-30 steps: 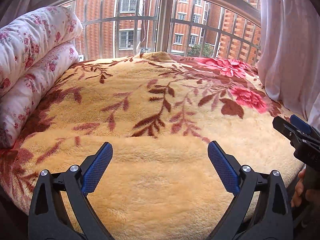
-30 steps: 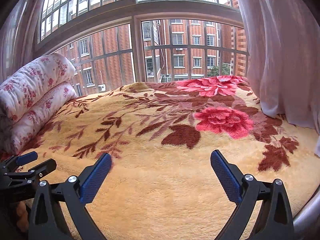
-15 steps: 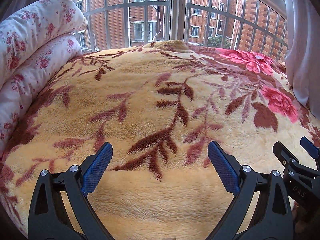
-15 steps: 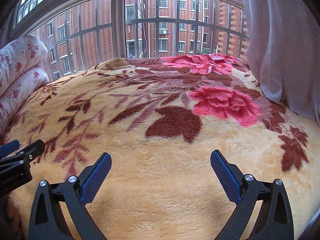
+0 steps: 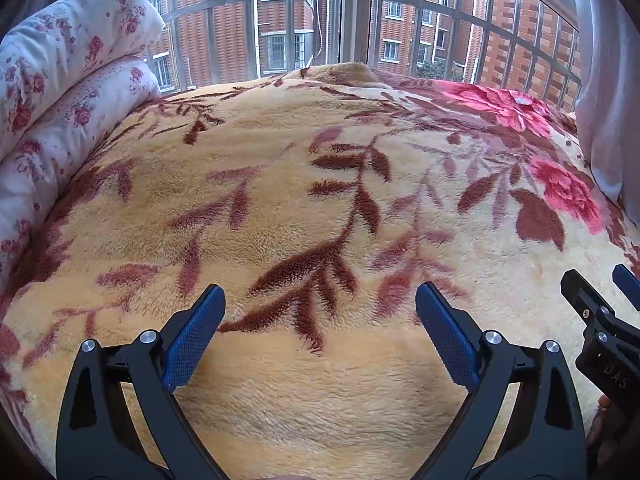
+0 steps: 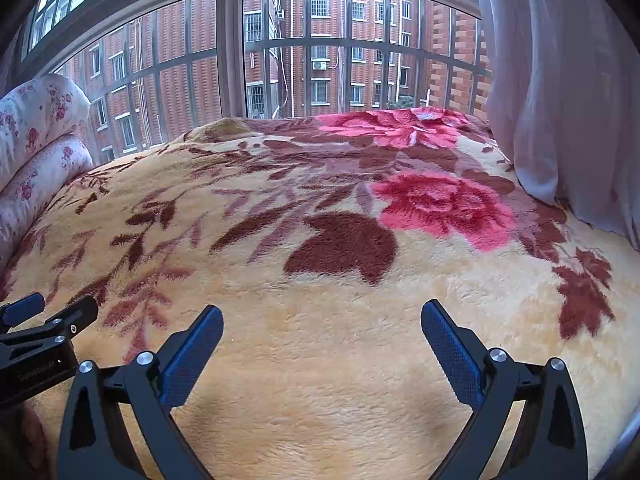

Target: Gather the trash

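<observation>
My left gripper (image 5: pixel 320 292) is open over the cream, leaf-patterned part of a plush blanket (image 5: pixel 304 200), with nothing between its blue pads. To its right, my right gripper (image 6: pixel 322 310) is open too and holds nothing, low over the same blanket (image 6: pixel 328 344). Each gripper shows at the edge of the other's view: the right gripper (image 5: pixel 596 276) and the left gripper (image 6: pixel 60 304). A small pale scrap (image 5: pixel 520 100) lies far off on the pink flower near the window; the same pale scrap (image 6: pixel 426 114) shows in the right wrist view. I cannot tell what it is.
A folded flowered quilt (image 5: pixel 60 92) is stacked along the bed's left side. A barred window (image 6: pixel 320 48) runs behind the bed. A white curtain (image 6: pixel 560 100) hangs at the right and touches the blanket. A hand (image 5: pixel 604 432) holds the right gripper.
Both grippers have moved forward over the bed and closer to the blanket. Their jaws have stayed open and hold nothing.
</observation>
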The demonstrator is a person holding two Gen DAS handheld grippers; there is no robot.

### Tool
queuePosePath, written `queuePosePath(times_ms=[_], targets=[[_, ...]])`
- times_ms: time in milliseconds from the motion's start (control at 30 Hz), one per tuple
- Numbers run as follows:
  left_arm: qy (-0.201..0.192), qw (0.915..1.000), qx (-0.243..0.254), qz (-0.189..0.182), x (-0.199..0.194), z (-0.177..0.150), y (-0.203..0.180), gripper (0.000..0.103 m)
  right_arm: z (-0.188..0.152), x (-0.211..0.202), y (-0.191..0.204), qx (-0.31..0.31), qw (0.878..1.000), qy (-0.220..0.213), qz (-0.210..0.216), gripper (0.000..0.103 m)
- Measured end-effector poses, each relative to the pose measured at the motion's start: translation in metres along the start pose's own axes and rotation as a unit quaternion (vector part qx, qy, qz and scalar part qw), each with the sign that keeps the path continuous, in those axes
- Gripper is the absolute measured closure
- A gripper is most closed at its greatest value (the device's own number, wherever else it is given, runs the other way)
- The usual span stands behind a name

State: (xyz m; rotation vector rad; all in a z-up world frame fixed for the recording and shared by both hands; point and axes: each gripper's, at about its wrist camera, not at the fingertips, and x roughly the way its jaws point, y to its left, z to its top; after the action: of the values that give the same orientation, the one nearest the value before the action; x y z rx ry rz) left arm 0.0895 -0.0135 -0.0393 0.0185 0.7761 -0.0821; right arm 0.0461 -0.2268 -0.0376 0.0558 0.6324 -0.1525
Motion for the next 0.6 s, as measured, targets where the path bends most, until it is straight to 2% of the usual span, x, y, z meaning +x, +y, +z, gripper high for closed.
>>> queuePosePath(times_ms=[433, 600], targets=[[0.008, 0.9999, 0.001, -0.010, 0.0037, 0.0008, -0.0004, 0.010, -0.0008, 0.0016, -0.0011, 0.005, 1.000, 0.004, 0.005, 0.005], [-0.003, 1.0000, -0.006, -0.007, 0.0006, 0.0002, 0.0022, 0.010, -0.0009, 0.0020, -0.0017, 0.007, 1.000, 0.006, 0.006, 0.005]])
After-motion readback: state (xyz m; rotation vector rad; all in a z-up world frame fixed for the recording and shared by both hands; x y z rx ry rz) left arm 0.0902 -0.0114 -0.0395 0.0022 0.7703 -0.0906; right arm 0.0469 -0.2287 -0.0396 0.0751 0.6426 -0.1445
